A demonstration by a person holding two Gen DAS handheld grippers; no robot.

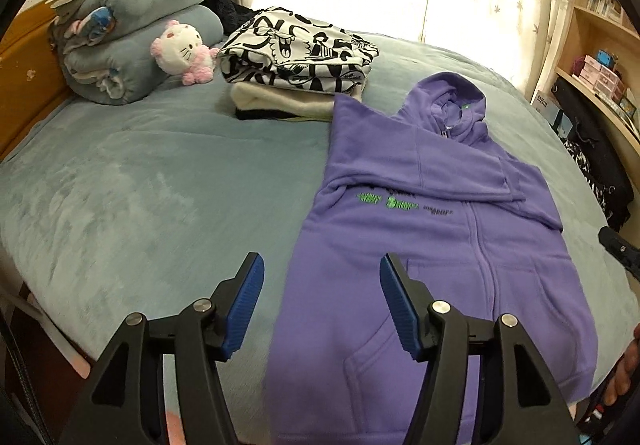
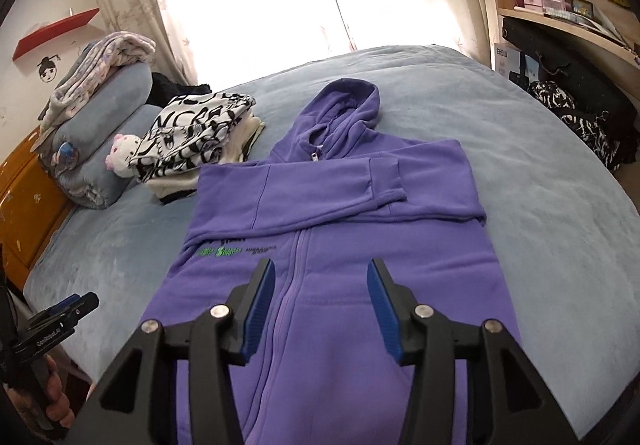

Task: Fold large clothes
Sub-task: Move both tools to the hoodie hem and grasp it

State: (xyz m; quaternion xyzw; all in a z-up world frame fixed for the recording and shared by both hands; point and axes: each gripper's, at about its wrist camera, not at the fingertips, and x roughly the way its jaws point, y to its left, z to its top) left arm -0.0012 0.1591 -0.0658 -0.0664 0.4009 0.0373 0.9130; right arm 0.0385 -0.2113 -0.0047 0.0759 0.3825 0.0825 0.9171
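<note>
A purple zip hoodie (image 1: 432, 245) lies flat on the bed, front up, hood away from me, both sleeves folded across the chest. It also shows in the right wrist view (image 2: 340, 213). My left gripper (image 1: 322, 269) is open and empty, hovering over the hoodie's lower left edge. My right gripper (image 2: 322, 273) is open and empty, above the lower front by the zip. The left gripper also shows at the lower left of the right wrist view (image 2: 68, 309). A tip of the right gripper shows at the right edge of the left wrist view (image 1: 620, 249).
A stack of folded clothes (image 1: 300, 65) topped by a black-and-white print lies behind the hoodie. A pink plush cat (image 1: 184, 51) and rolled grey bedding (image 1: 132, 45) sit at the back left. Shelves (image 2: 560, 5) and dark bags (image 2: 580, 117) stand to the right. The grey-blue bedspread (image 1: 140, 185) lies bare on the left.
</note>
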